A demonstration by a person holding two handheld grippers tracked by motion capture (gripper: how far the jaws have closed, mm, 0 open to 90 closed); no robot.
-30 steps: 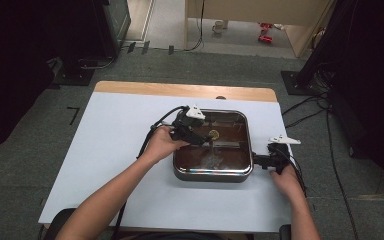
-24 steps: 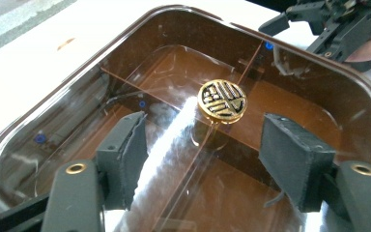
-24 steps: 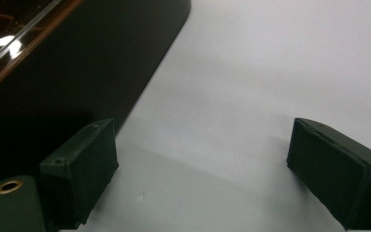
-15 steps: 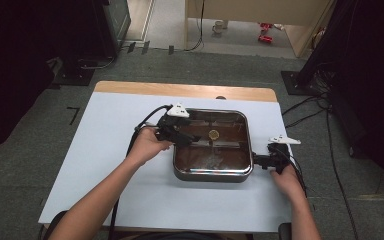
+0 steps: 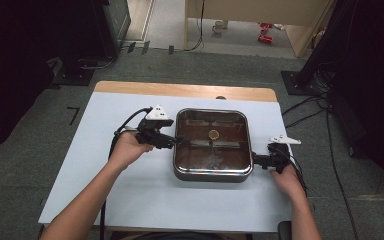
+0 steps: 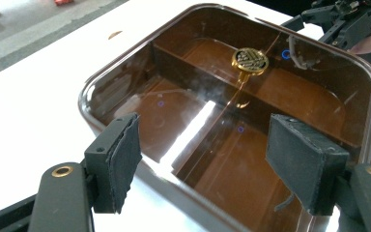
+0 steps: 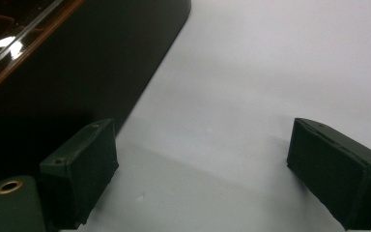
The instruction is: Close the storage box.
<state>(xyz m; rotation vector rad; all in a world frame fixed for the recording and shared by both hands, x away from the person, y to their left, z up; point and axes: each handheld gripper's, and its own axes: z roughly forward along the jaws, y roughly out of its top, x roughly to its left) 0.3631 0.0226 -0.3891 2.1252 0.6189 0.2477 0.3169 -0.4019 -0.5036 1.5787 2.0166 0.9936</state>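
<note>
Brown lidded pan [image 5: 213, 145] sits between spread left gripper [image 5: 169, 142], jaws just widening, and spread right gripper [image 5: 256, 161].

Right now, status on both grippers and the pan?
Left gripper at pan's left rim, jaws just been opening, nothing between. Right gripper open beside right wall. Square brown pan on table, gold knob inside. Nothing blocking.

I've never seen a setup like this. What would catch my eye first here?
Likely the square brown pan with a glass lid in the middle of the white table, with its round gold knob at the centre. A person's hands come in from below, each holding a black claw: the left claw hangs open by the pan's left edge, and the right claw sits open at its right edge.
</note>
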